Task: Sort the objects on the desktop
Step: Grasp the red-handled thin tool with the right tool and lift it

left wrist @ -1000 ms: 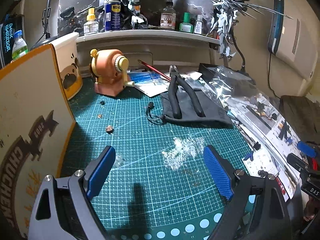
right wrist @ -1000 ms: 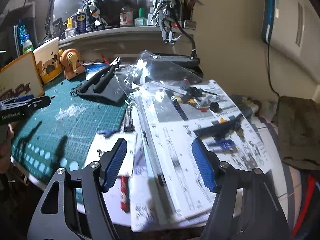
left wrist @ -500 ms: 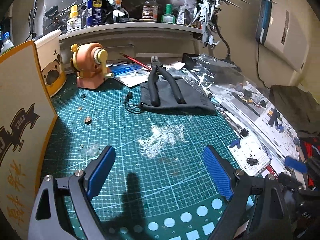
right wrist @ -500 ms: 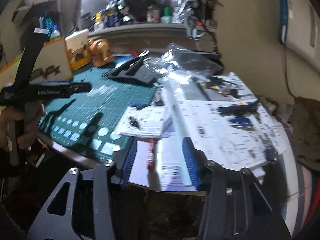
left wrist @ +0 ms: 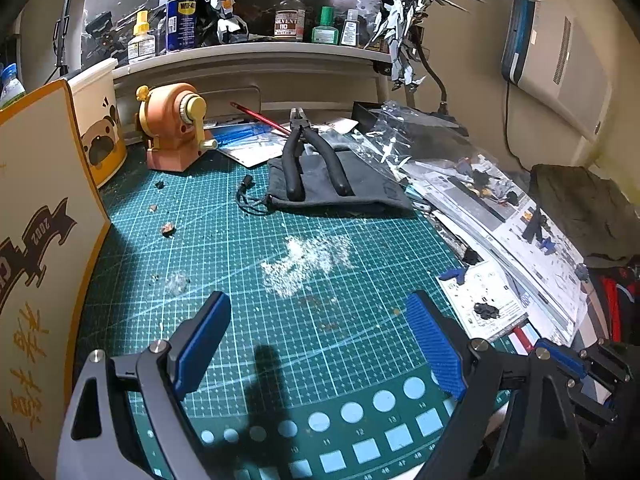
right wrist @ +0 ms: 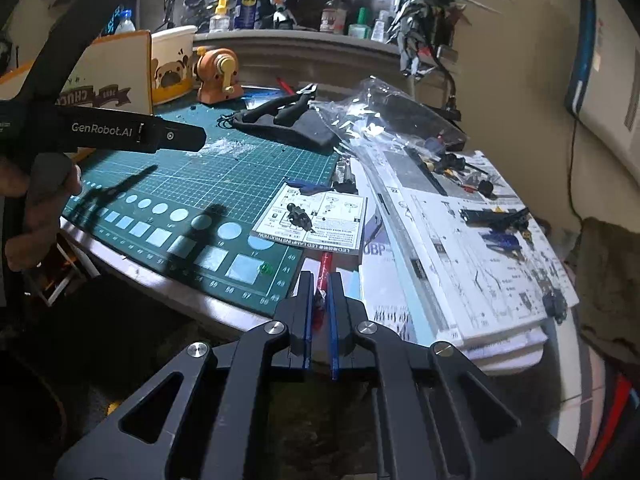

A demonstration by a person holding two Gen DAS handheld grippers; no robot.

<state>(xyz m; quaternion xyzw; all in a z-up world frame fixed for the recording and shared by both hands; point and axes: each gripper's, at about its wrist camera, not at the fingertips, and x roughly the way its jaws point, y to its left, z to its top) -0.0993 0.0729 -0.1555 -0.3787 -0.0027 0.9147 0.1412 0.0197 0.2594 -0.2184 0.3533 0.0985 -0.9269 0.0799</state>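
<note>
My right gripper point(right wrist: 318, 280) hangs at the desk's front edge, its jaws closing to a narrow gap with a thin red pen point(right wrist: 325, 264) between the blue pads, which touch it. The pen lies on papers beside the green cutting mat point(right wrist: 200, 184). In the left wrist view, the pen point(left wrist: 522, 338) shows just beyond the right gripper point(left wrist: 560, 356). My left gripper point(left wrist: 316, 298) stands open over the mat point(left wrist: 280, 340), with nothing between its fingers. Black pliers point(left wrist: 316, 160) rest on a grey pouch point(left wrist: 360, 196) at the back of the mat.
An orange pencil sharpener point(left wrist: 176, 128) and a pug-print box point(left wrist: 100, 128) stand at the back left. A leaflet point(right wrist: 320, 220) carries a small black part. Manuals point(right wrist: 460, 248) with loose model parts and a plastic bag point(right wrist: 380, 112) cover the right side. Bottles line a shelf point(left wrist: 248, 52).
The right gripper's jaws have gone from wide apart to nearly together around the red pen, as it shifted left and down toward the desk's front edge. The left gripper stays open.
</note>
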